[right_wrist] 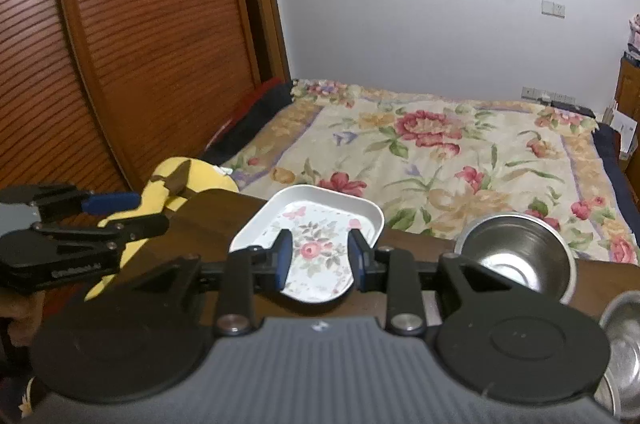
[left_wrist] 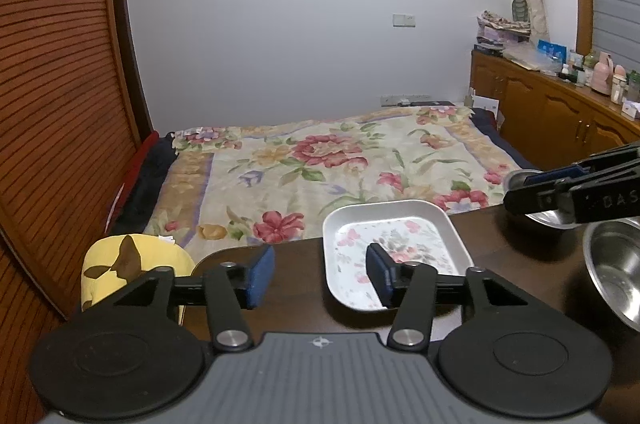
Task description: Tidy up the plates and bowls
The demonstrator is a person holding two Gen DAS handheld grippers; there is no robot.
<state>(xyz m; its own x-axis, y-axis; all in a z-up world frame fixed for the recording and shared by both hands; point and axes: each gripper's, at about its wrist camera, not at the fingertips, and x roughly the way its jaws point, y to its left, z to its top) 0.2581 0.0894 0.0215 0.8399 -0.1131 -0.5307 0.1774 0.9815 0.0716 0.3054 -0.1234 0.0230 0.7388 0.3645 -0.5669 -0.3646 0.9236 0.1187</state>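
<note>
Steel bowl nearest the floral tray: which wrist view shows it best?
The right wrist view: the steel bowl shows whole, its rim and inside visible, right of the floral tray. In the left wrist view the right gripper covers most of it.

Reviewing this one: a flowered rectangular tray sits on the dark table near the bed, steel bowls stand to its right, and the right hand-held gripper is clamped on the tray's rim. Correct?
Not quite. The right hand-held gripper is open and grips nothing; the right wrist view shows its pads apart, in front of the tray. The rest holds: the tray sits on the dark table near the bed, with steel bowls to its right.
</note>
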